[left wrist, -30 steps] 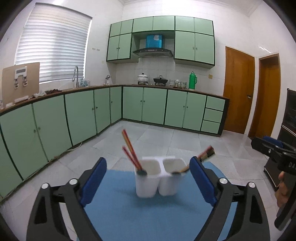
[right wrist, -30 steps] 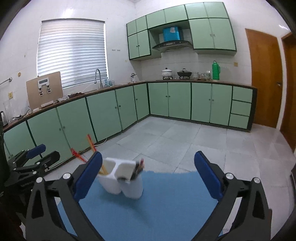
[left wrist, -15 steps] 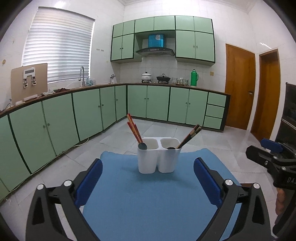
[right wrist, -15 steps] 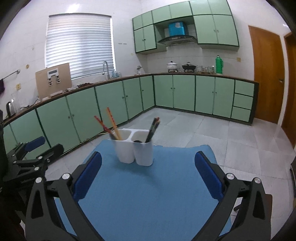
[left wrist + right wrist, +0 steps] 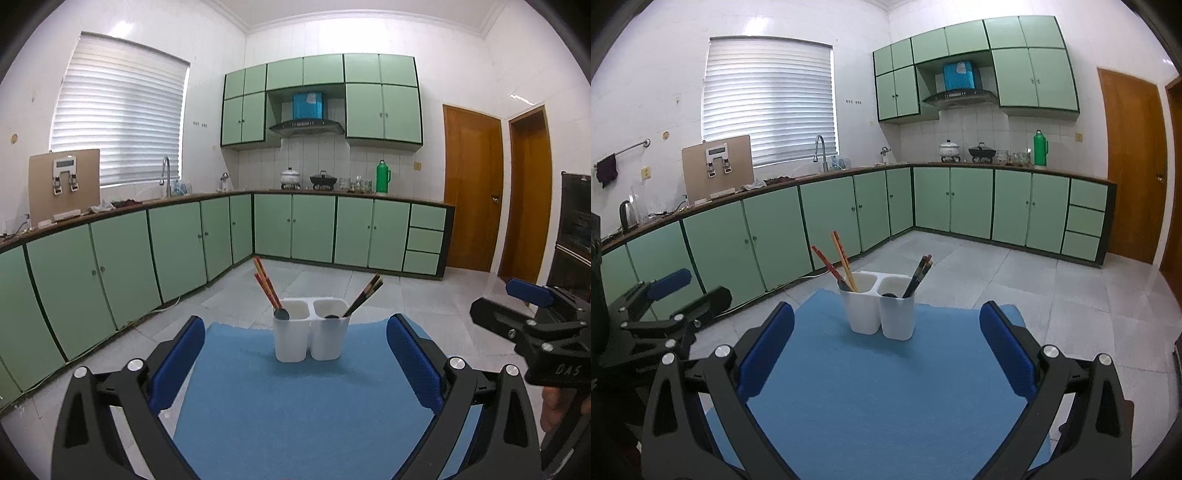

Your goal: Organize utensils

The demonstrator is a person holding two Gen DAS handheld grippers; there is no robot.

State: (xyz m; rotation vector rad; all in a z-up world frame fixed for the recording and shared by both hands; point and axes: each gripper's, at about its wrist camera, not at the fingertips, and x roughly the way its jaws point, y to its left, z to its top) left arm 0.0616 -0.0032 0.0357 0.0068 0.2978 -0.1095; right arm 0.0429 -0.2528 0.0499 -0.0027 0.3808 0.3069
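A white two-cup utensil holder [image 5: 311, 339] [image 5: 879, 314] stands at the far end of a blue mat [image 5: 295, 413] [image 5: 886, 398]. Red chopsticks [image 5: 266, 285] [image 5: 836, 264] and a dark spoon [image 5: 282, 314] lean in its left cup. Dark chopsticks [image 5: 364, 295] [image 5: 919, 275] and another spoon sit in the right cup. My left gripper [image 5: 295, 349] is open, well short of the holder, with nothing between its blue pads. My right gripper [image 5: 886, 341] is open and empty too, equally far back. Each gripper shows at the edge of the other's view.
Green base cabinets [image 5: 177, 247] with a worktop run along the left and back walls; a sink tap [image 5: 820, 151], pots and a green flask [image 5: 1040, 149] stand on it. Wooden doors [image 5: 472, 188] are at the right. Grey tiled floor lies beyond the mat.
Both grippers have drawn back from the holder, which now looks smaller and farther off. More of the blue mat shows in front of each. The holder and its utensils stay put.
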